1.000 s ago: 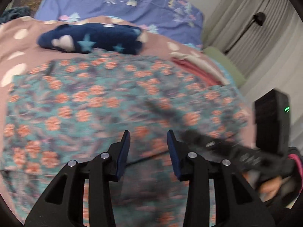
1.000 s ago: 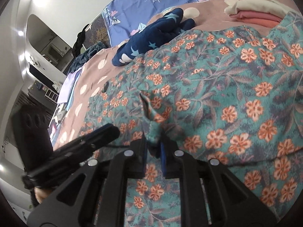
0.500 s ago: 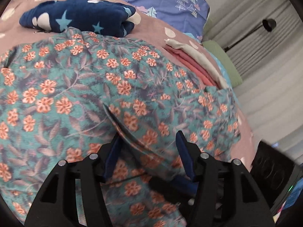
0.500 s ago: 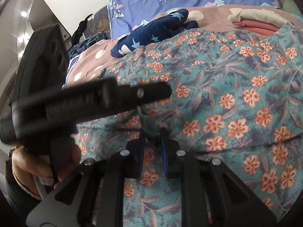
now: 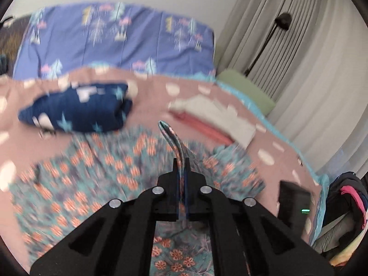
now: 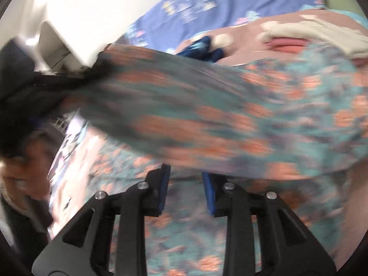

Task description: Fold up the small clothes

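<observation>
Bedspread (image 5: 151,96), brown with pale spots: lying under everything listed here, serving as the landmark.

Pillow (image 5: 119,39), purple-blue with small tree prints: leaning at the far edge of the bedspread, against the wall.

Floral garment (image 5: 96,179), teal with orange flowers: spreading across the near half of the bedspread; one fold rising off the bedspread as a narrow upright strip in the left wrist view; in the right wrist view a wide band of floral garment (image 6: 207,105) stretching in the air above the portion resting on the bedspread, heavily blurred.

Navy cloth with stars (image 5: 76,112): sitting folded on the far left part of the bedspread, just beyond the floral garment.

Cream and pink folded clothes (image 5: 214,119): stacking on the far right part of the bedspread, close to the floral garment's far edge.

Green cushion (image 5: 248,92): resting off the far right corner of the bedspread, beside the curtain (image 5: 299,57).

Left gripper (image 5: 181,168): hovering above the near middle of the bedspread, fingers pressing together on the raised fold of the floral garment.

Right gripper (image 6: 186,179): hovering above the near part of the bedspread, blue-padded fingers standing apart, gripping nothing, lifted band of garment passing just beyond the tips.
</observation>
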Demonstrator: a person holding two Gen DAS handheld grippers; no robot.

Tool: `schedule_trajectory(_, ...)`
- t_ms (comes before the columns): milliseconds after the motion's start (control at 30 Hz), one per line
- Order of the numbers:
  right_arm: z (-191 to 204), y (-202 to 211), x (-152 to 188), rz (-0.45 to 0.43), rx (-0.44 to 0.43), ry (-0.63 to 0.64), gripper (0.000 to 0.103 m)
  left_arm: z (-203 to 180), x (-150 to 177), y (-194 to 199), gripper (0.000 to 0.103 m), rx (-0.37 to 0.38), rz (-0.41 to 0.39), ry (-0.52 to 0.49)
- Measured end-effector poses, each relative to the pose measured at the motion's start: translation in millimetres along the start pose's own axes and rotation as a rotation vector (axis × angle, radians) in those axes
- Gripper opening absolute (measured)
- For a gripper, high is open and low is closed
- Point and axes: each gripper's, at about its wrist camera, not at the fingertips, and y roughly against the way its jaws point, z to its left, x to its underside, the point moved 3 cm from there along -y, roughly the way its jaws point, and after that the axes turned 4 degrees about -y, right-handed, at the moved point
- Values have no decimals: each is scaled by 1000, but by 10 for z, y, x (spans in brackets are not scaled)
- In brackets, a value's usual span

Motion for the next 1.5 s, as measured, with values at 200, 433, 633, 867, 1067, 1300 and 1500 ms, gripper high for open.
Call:
schedule_trajectory(200, -395, -57, -19, -2, 138, -122, 8, 186, -171, 381, 2, -74, -80, -8)
schedule_trajectory(433, -371, -69, 35, -8, 154, -100, 7, 667, -13, 711, 2, -168, -82, 68)
schedule_trajectory(633, -387, -56, 69, -10, 148, -101, 7, 1206, 263, 920, 2, -275, -73, 151)
schedule_trajectory(867, -390, -60, 74, -15, 151, -90, 7, 1751, 895, 584, 3, -396, 71, 243)
schedule_trajectory(1067, -302, 8, 142, 23, 153, -39, 16, 1945, 1349, 316, 4, -457, 144, 224)
schedule_trajectory(1300, 171, 414, -32, 77, 12, 113, 20, 1903, 1377, 338, 4, -460, 127, 206)
schedule_trajectory(1500, 479, 89, -769, 29, 236, 311, 53, 1842, 1368, 289, 5, -492, 136, 175)
